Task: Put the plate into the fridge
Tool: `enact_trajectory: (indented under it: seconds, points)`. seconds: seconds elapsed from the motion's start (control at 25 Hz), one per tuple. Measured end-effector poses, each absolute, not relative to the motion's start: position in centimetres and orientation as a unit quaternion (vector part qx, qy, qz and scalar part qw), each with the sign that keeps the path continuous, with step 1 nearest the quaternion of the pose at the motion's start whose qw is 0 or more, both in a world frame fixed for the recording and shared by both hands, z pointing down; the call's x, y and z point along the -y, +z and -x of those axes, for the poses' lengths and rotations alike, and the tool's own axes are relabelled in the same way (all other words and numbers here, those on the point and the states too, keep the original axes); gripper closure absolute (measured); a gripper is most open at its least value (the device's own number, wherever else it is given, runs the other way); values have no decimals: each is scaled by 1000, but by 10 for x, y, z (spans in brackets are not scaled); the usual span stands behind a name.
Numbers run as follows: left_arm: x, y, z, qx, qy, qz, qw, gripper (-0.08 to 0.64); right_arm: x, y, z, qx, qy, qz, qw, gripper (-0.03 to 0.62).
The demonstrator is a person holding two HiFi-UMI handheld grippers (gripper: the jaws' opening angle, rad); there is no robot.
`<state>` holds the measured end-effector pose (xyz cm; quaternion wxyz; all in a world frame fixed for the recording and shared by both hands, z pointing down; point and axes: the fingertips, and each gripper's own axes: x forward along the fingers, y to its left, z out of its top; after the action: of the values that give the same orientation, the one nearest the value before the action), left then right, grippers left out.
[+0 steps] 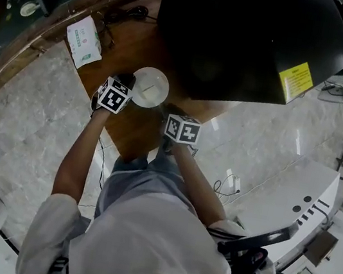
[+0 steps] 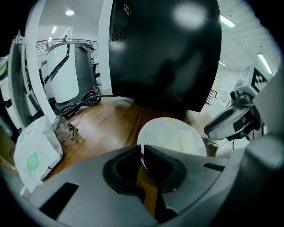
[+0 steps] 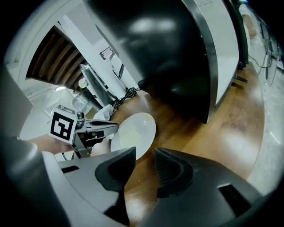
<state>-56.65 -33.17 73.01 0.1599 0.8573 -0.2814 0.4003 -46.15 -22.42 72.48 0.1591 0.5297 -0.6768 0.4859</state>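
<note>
1. While the fridge point(image 1: 241, 34) shows an unbroken black front, so that its door reads as shut, the plate point(image 1: 148, 87) is outside it. The plate sits just in front of the fridge's lower edge, over the wooden counter point(image 1: 126, 135).
2. Left gripper point(image 2: 143, 153): the jaws are drawn almost together on the plate's near rim, which shows as a thin white edge pinched between the pads. From there the plate reaches toward the fridge. Whether its far edge rests on the wood cannot be told.
3. Right gripper point(image 3: 145, 155): the jaws are well apart with nothing between them. It hangs beside the plate, near the fridge's front, and points at bare wood before the fridge.
4. Other items: a paper packet point(image 1: 83, 40) and a dark cable point(image 1: 130, 12) lie on the counter off the fridge's side, apart from the plate.
5. Progress, judged from this arrangement, is early. One step is done: the plate is gripped. What is left is opening the fridge door — probably work for the free right gripper — then carrying the plate inside, setting it on a shelf and letting go.
</note>
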Motion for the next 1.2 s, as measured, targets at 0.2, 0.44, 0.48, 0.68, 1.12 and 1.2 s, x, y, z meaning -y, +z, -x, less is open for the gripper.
enact_trajectory:
  seconds: [0.2, 0.44, 0.48, 0.68, 1.12, 1.2]
  points:
    - [335, 733, 568, 285, 386, -860, 175, 537, 238, 730, 465, 663, 524, -521, 122, 474]
    - [339, 736, 568, 284, 371, -865, 180, 537, 244, 739, 473, 654, 566, -496, 73, 471]
    - [340, 736, 568, 284, 370, -866, 180, 537, 246, 739, 475, 655, 572, -490, 63, 471]
    - [342, 739, 567, 285, 371, -866, 178, 537, 255, 735, 489, 668, 582, -462, 40, 488]
    - [341, 739, 570, 285, 364, -865, 194, 537, 259, 728, 495, 665, 596, -449, 3, 540]
    - [338, 739, 571, 280, 363, -865, 204, 537, 259, 727, 494, 660, 602, -449, -7, 546]
